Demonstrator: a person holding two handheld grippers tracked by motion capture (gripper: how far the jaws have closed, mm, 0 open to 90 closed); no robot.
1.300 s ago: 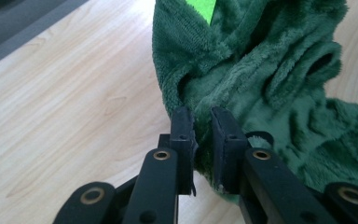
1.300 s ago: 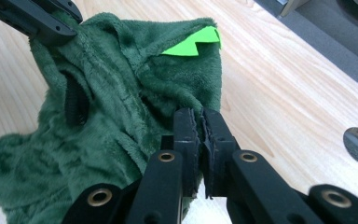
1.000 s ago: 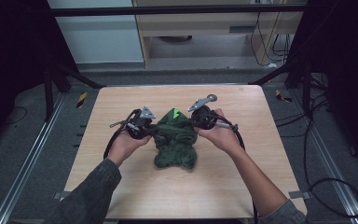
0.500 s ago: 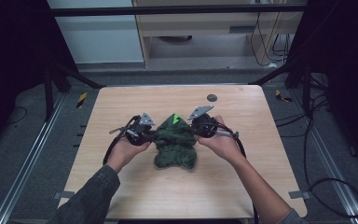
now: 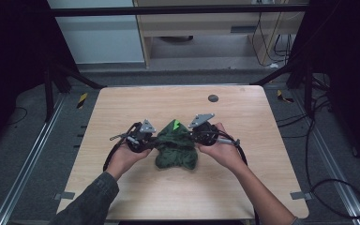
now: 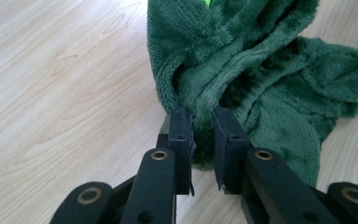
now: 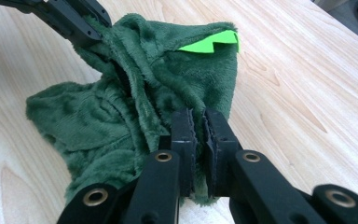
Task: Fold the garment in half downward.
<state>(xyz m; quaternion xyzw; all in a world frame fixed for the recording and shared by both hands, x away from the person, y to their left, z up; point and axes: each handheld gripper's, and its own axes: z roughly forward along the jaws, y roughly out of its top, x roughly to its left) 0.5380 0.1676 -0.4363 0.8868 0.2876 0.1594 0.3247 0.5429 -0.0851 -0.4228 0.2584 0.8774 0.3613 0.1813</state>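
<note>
High view is showing left tongs (image 5: 153, 142) and right tongs (image 5: 192, 136) each pinching a green plush garment (image 5: 176, 150) mid-table (image 5: 122, 108), bunched, spreading still remaining.

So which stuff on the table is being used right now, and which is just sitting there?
In use:
- fluffy green cloth, bunched in the middle of the table
- left gripper, jaws shut on the cloth's one side
- right gripper, jaws shut on its other side

Just lying about:
- small dark round thing near the far edge of the wooden table
</note>
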